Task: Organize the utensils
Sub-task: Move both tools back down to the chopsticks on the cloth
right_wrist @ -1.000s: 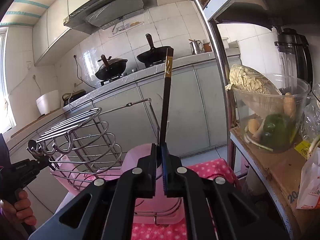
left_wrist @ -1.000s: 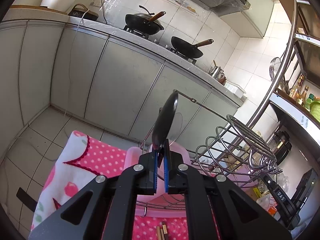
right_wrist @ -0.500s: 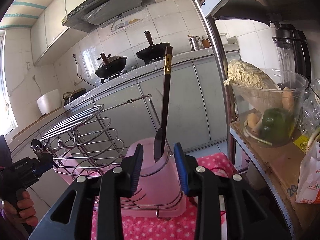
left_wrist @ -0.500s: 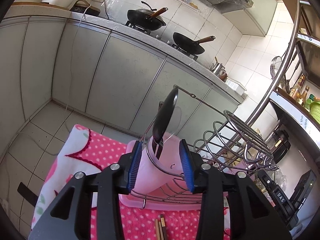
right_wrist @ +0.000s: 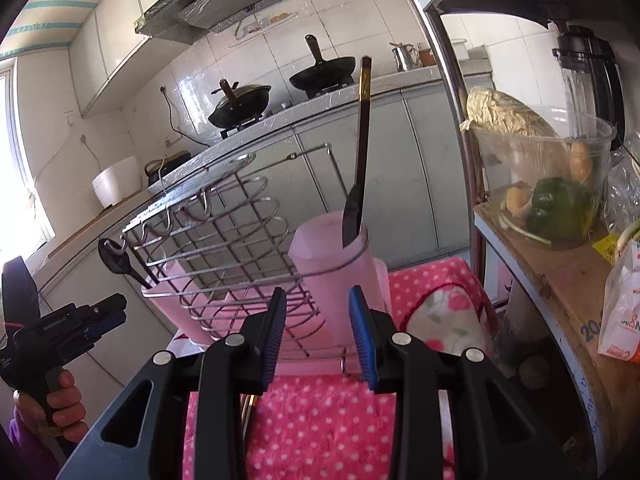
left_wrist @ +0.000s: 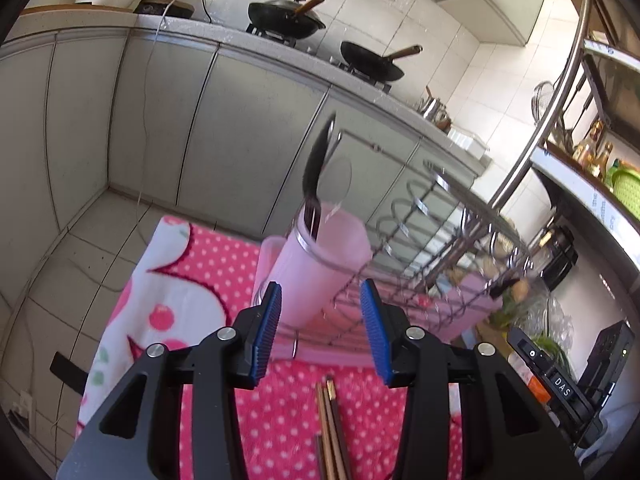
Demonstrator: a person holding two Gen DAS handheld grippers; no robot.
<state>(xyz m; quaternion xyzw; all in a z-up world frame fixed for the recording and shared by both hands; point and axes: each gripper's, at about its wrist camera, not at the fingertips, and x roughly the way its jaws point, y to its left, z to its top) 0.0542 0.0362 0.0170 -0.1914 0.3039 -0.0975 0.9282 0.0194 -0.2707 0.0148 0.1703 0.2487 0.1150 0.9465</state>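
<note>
Spoon (left_wrist: 318,168) blurred; chopsticks (left_wrist: 330,432) cut off

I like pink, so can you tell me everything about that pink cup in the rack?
The pink cup is a tall, smooth holder that looks like matte plastic, open at the top. It stands upright at the end of the wire dish rack, with a metal ring hugging it near the rim. A black utensil with a gold band stands in it, leaning on the rim. It sits over a pink tray on the polka-dot towel. No gripper touches it.
</note>
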